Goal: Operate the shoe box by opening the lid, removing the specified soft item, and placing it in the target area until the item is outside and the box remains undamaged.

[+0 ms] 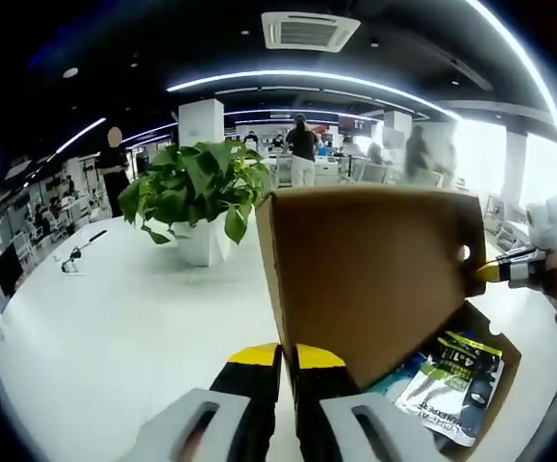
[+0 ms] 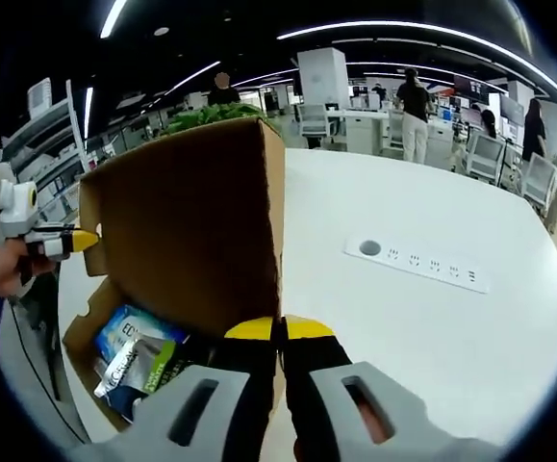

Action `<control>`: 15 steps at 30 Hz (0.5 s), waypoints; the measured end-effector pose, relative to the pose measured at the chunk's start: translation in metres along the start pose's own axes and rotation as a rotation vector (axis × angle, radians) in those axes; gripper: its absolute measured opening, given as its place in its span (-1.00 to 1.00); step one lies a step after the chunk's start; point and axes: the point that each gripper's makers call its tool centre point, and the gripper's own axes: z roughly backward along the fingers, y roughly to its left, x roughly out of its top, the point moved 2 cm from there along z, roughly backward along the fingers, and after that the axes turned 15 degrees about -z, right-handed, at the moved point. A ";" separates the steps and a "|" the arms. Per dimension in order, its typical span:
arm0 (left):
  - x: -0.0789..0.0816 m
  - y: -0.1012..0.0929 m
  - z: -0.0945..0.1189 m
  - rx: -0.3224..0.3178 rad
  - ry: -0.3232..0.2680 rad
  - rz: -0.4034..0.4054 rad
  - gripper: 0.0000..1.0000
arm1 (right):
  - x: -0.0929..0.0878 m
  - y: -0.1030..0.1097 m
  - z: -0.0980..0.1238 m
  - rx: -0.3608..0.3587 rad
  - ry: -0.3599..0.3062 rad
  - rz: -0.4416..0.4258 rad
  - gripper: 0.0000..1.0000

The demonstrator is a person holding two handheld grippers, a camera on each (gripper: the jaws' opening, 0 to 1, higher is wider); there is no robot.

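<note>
In the left gripper view, the shoe box (image 1: 470, 375) is set on the tabletop (image 1: 114, 327) with its lid (image 1: 365, 269) raised upright. Packets (image 1: 451, 380) are lodged inside the box, before the lid. A potted plant (image 1: 196, 197) is placed behind the box, to its left. In the right gripper view, a power strip (image 2: 417, 262) is laid on the tabletop, right of the lid.

The shoe box (image 1: 470, 385) is brown cardboard and it stands open on the white table; its lid (image 1: 369, 269) is raised nearly upright, with the plain inner side showing; inside the box lie soft packets (image 1: 451, 380), one silver and green with black print, one blue and white (image 2: 124, 332), packed close together.
</note>
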 end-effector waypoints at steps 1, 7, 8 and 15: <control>0.000 0.001 -0.002 0.000 0.002 -0.001 -0.92 | 0.000 0.000 -0.001 0.000 0.000 -0.001 -1.00; -0.003 0.003 -0.008 -0.003 0.015 -0.002 -0.92 | 0.001 -0.001 -0.004 0.003 0.001 -0.005 -1.00; -0.005 0.003 -0.009 -0.005 0.018 -0.002 -0.92 | 0.001 -0.001 -0.005 0.004 0.001 -0.007 -1.00; -0.011 0.003 -0.014 -0.013 0.032 0.013 -0.92 | 0.003 -0.002 -0.010 0.004 0.003 -0.008 -1.00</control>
